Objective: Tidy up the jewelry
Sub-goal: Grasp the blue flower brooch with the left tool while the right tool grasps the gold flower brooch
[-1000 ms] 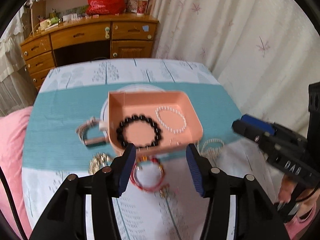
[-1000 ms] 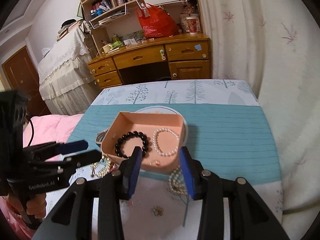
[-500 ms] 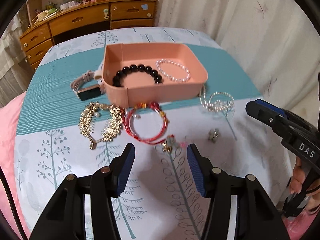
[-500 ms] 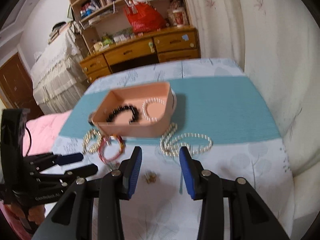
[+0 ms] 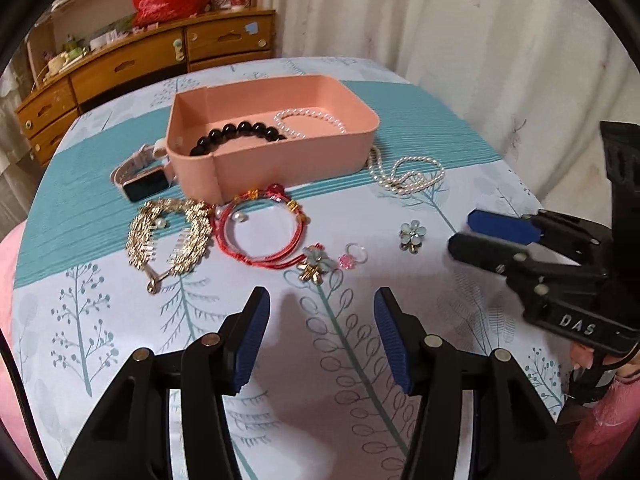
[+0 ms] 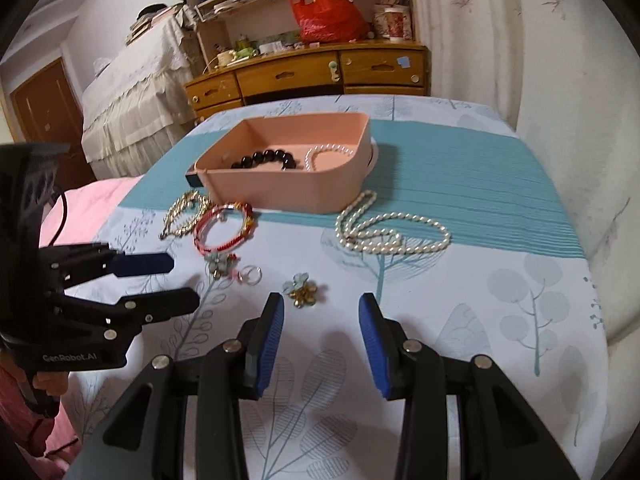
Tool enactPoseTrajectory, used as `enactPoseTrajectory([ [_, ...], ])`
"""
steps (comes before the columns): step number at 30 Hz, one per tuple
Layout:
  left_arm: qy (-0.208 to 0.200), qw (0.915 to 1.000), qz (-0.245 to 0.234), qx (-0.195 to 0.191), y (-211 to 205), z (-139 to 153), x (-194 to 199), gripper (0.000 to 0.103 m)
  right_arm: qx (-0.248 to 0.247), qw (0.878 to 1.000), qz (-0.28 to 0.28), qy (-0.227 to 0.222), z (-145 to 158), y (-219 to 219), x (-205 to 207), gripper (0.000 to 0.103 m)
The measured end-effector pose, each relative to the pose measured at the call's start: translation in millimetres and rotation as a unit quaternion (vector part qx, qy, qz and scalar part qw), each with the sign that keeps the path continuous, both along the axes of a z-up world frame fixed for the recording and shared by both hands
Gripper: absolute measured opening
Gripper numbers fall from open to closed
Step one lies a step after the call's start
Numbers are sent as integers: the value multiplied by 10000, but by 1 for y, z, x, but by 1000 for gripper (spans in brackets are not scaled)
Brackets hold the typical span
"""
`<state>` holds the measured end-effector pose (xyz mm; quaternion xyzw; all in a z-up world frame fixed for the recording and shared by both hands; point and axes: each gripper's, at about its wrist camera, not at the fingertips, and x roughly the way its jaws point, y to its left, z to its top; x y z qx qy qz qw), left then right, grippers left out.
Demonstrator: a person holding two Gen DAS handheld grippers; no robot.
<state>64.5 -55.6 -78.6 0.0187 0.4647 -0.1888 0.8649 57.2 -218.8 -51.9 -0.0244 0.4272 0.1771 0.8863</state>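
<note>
A pink tray on the table holds a black bead bracelet and a small pearl bracelet. In front of it lie a gold chain bracelet, a red cord bracelet, a pearl necklace, a flower brooch, a pink ring and a second flower piece. A watch lies left of the tray. My left gripper is open and empty, short of the brooch. My right gripper is open, just before the second flower.
The table has a white leaf-print cloth with a teal band. A wooden desk with a red bag stands behind. A curtain hangs on the right; pink bedding lies at the left edge.
Both grippers have sunk and drawn back from over the tray toward the near part of the table. The loose jewelry in front of the tray has come into view ahead of the fingers.
</note>
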Motion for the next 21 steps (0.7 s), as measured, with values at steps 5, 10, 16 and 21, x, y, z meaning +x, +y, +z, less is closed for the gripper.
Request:
enactPoseTrajectory([
  [5, -138, 9998, -105, 114, -6, -4, 4, 53, -32, 9999, 79, 135, -8, 4, 6, 39],
  [10, -131, 9997, -171, 113, -9, -12, 14, 42, -79, 9994, 215, 254, -15, 13, 11, 39],
  [16, -203, 9993, -258, 172, -12, -17, 22, 39, -191, 9986, 393, 286, -19, 25, 20, 39],
  [21, -270, 9988, -350, 228, -16, -18, 24, 32, -245, 9983, 462, 249, -19, 30, 23, 39],
])
